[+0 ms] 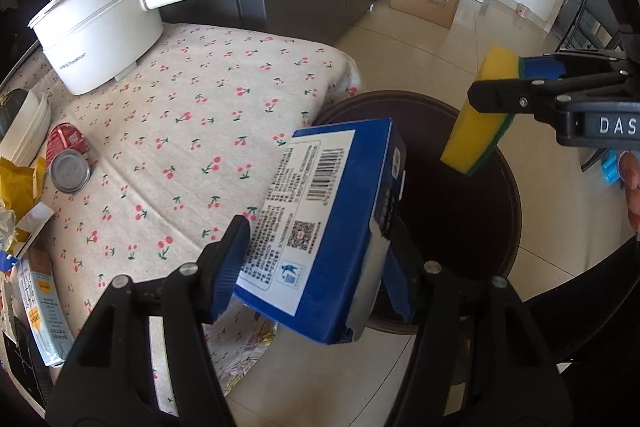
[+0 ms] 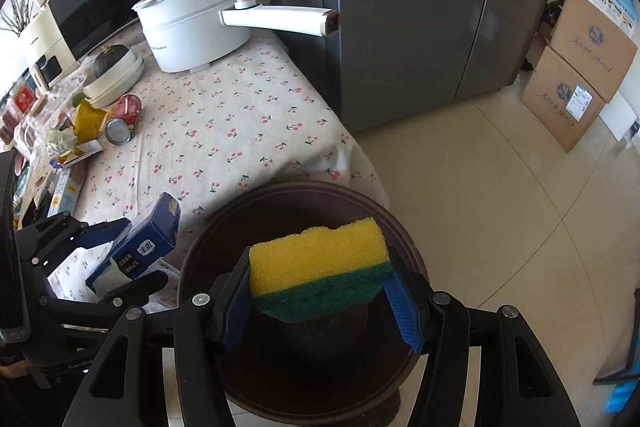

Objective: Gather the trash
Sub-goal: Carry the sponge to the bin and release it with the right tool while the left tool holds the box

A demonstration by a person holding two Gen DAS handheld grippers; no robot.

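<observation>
My left gripper (image 1: 316,267) is shut on a blue carton (image 1: 320,219) with a white barcode label, held at the table's edge beside a round dark brown bin (image 1: 508,211) on the floor. The same carton (image 2: 140,247) shows in the right wrist view, left of the bin (image 2: 200,247). My right gripper (image 2: 320,299) is shut on a yellow sponge (image 2: 320,255) with a green scouring side, held over the bin's mouth. That sponge (image 1: 476,111) and the right gripper (image 1: 516,83) hang above the bin's far side in the left wrist view.
A cherry-print tablecloth (image 1: 192,131) covers the table. On it stand a white pot with a long handle (image 2: 192,23), a red can (image 2: 124,119) lying on its side, yellow wrappers (image 2: 86,123) and a small carton (image 1: 44,307). A grey fridge (image 2: 420,7) and cardboard boxes (image 2: 576,75) stand behind.
</observation>
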